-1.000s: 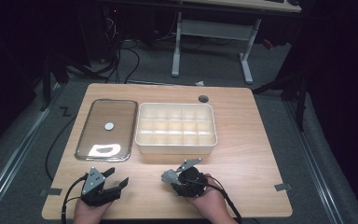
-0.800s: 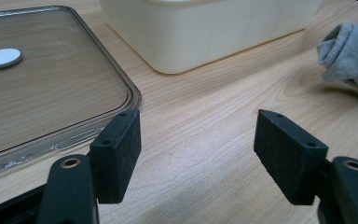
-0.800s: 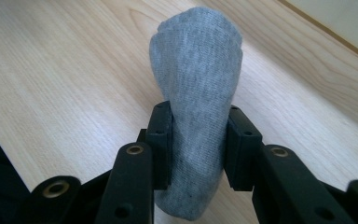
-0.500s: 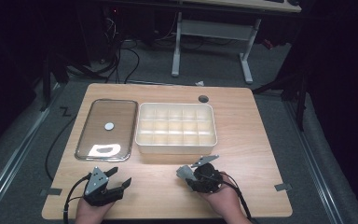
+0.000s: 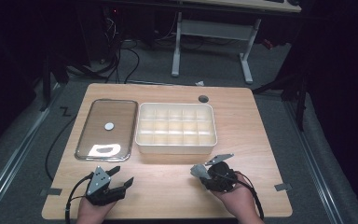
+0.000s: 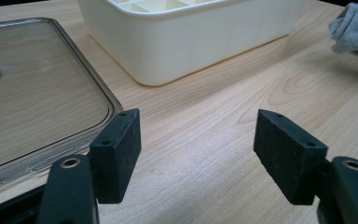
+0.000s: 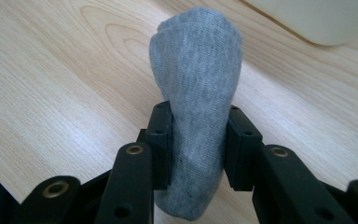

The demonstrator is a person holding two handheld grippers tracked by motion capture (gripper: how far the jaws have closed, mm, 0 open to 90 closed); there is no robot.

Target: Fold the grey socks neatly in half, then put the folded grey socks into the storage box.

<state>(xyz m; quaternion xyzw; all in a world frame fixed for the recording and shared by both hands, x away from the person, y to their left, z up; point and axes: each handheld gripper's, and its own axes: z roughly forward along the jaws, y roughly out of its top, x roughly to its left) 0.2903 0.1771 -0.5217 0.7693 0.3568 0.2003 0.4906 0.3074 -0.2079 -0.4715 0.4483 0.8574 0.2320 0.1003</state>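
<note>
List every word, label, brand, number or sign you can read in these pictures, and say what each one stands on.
None: no readable text appears anywhere.
The clear lid carries only a blank round white spot.
The cream divided box, the grey sock in the right gripper and the table are unmarked.

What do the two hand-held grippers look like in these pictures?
Both are black. The left gripper has two flat rectangular pads with small holes, brass-coloured rivets, a grey three-cornered plate and a trailing black cable. The right gripper has the same parts.
</note>
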